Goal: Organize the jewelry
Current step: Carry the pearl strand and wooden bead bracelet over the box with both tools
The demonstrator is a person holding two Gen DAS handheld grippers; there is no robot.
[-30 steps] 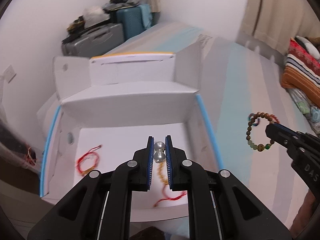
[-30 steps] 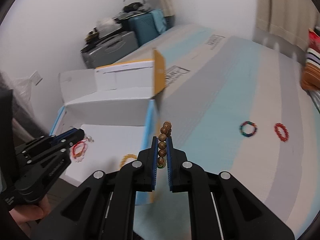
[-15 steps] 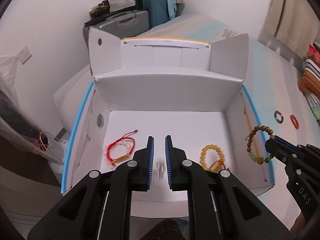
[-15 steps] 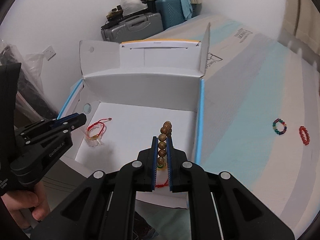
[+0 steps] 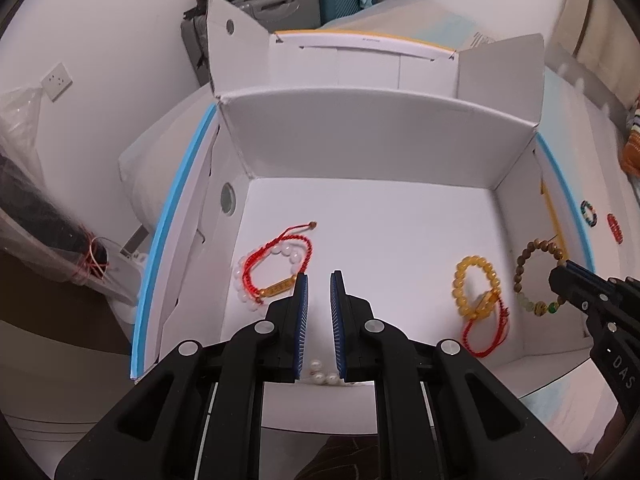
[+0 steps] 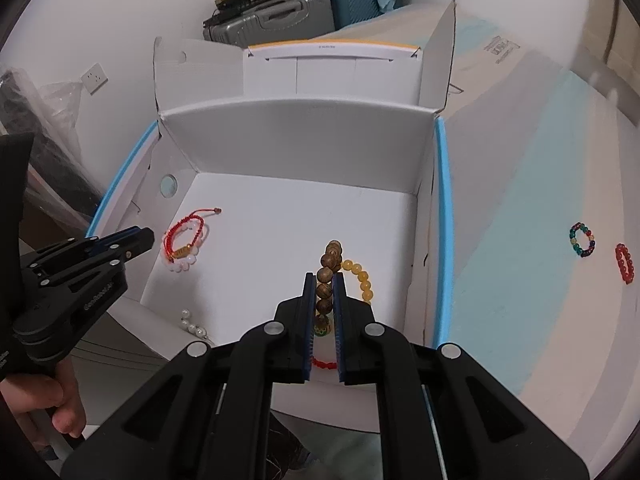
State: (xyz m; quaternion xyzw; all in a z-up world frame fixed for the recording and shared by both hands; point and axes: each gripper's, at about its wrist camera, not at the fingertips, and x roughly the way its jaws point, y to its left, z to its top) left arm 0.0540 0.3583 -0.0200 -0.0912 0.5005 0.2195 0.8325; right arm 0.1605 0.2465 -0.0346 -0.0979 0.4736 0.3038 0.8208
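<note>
A white cardboard box [image 5: 360,152] lies open with several bracelets inside. My left gripper [image 5: 319,280] is open and empty above the box floor; a small pearl piece [image 5: 322,374] lies below it near the front edge, also in the right wrist view [image 6: 192,324]. My right gripper [image 6: 323,280] is shut on a brown wooden bead bracelet [image 6: 328,276], held over the box's right side; it shows in the left wrist view [image 5: 532,276]. A red cord bracelet with white beads [image 5: 276,268] lies left, an amber bead bracelet [image 5: 476,284] and a red cord [image 5: 484,332] right.
Outside the box on the striped bed [image 6: 520,240] lie a multicoloured bead bracelet [image 6: 582,240] and a red bead bracelet [image 6: 625,263]. Suitcases [image 6: 280,20] stand against the far wall. The box flaps [image 6: 444,52] stand upright at the back.
My left gripper opened and dropped the pearl piece onto the box floor. My right gripper moved left from over the bed to over the box, still holding the wooden bracelet.
</note>
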